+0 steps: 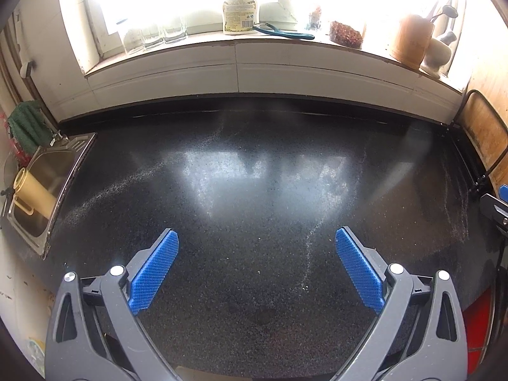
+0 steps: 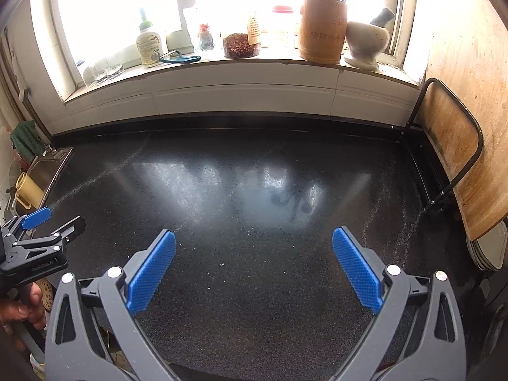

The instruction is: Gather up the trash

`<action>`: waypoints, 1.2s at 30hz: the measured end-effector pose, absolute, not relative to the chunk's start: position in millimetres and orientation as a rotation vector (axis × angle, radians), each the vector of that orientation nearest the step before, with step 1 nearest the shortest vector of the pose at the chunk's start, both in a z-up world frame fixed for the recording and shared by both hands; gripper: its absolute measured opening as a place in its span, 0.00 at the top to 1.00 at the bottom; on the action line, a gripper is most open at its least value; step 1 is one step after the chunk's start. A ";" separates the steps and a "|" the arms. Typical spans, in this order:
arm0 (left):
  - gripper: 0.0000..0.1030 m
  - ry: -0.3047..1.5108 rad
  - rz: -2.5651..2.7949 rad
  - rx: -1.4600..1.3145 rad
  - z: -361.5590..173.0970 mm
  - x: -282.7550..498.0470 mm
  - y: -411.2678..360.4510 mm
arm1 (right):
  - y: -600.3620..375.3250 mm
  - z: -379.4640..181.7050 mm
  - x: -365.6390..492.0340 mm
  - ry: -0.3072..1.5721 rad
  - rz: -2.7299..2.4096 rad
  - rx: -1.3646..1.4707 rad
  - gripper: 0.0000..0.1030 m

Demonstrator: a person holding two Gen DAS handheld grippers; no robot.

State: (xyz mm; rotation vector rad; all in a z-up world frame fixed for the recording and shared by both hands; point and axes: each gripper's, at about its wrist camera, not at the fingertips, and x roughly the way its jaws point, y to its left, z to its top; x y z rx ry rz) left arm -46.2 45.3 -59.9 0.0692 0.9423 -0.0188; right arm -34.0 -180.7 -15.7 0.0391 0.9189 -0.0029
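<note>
My left gripper (image 1: 257, 238) is open above a black speckled countertop (image 1: 254, 165), its blue pads wide apart with nothing between them. My right gripper (image 2: 254, 238) is open too, over the same countertop (image 2: 254, 190), and holds nothing. In the right wrist view the left gripper (image 2: 60, 219) shows at the left edge, held by a person's hand (image 2: 22, 304). Part of the right gripper (image 1: 498, 203) shows at the right edge of the left wrist view. Only tiny pale crumbs (image 2: 221, 264) and faint dusty streaks (image 1: 309, 244) lie on the counter; no larger piece of trash is visible.
A steel sink (image 1: 54, 177) with a yellow cup (image 1: 31, 193) lies at the left. The windowsill holds glasses (image 1: 158, 35), a bottle (image 1: 240, 12), a blue tool (image 1: 285, 32), a jar of red flakes (image 2: 239, 44), a wooden utensil holder (image 2: 322, 28) and a mortar (image 2: 365, 43). A cutting board in a rack (image 2: 451, 146) leans at the right.
</note>
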 end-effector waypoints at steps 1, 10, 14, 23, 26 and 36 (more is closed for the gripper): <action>0.07 0.943 -0.017 0.068 -60.0 -45.9 45.7 | -180.3 -15.7 -33.6 0.920 -0.003 0.038 0.07; 0.07 0.947 -0.004 0.061 -60.1 -42.1 50.4 | -177.1 -16.2 -32.7 0.922 -0.002 0.034 0.07; 0.07 0.948 -0.003 0.061 -60.9 -41.0 50.4 | -177.5 -17.5 -31.3 0.926 -0.002 0.036 0.07; 0.07 0.953 -0.005 0.063 -62.0 -38.5 49.5 | -178.9 -19.1 -29.6 0.931 -0.005 0.041 0.07; 0.07 0.953 -0.004 0.062 -62.2 -38.0 49.1 | -178.8 -19.4 -28.9 0.933 -0.005 0.040 0.07; 0.07 0.958 -0.006 0.062 -63.0 -36.1 46.7 | -180.0 -21.9 -25.0 0.939 0.006 0.036 0.07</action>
